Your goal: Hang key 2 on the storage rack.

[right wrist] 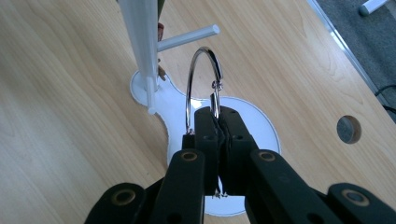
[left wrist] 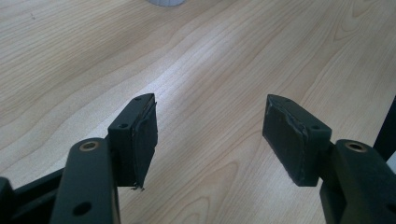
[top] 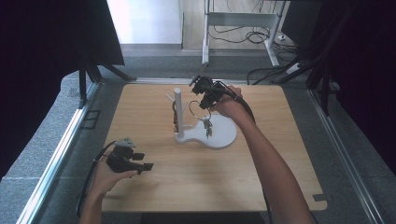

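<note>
White stand (top: pixel 219 135): flat rounded base on the wooden table, upright post (top: pixel 178 109) with pegs (right wrist: pixel 189 37) sticking out sideways. A brownish item hangs on the post's left side, too small to identify. Silver metal ring (right wrist: pixel 201 88), upright, clamped at its lower edge in the right gripper (right wrist: pixel 217 126), near one peg but apart. Keys (top: pixel 207 127) dangle below it over the base.

High overview; two close gripper views
</note>
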The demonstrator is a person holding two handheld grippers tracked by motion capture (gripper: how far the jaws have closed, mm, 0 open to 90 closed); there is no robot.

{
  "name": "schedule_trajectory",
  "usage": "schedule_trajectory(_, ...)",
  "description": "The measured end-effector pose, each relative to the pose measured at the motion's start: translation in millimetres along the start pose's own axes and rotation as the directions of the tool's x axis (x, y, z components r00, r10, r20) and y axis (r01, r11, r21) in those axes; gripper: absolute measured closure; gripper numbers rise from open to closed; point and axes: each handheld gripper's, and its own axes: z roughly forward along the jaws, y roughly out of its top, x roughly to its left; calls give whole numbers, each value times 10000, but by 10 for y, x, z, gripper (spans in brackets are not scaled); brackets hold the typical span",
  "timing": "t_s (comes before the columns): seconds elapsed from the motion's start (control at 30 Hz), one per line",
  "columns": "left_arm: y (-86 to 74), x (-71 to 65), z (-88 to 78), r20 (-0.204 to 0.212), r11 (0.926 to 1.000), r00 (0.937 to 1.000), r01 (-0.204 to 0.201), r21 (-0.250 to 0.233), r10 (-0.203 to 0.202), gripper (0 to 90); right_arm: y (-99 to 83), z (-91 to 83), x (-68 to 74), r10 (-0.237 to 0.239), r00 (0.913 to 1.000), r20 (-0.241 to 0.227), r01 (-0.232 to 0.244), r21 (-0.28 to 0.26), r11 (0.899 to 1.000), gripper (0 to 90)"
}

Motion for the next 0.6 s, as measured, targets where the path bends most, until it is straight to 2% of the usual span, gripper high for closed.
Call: schedule_trajectory(0.6,3,9,-33,74,9998,10000,7,-209,-5,360,165,134,-160,251,9996,109,-253,210,9995,871)
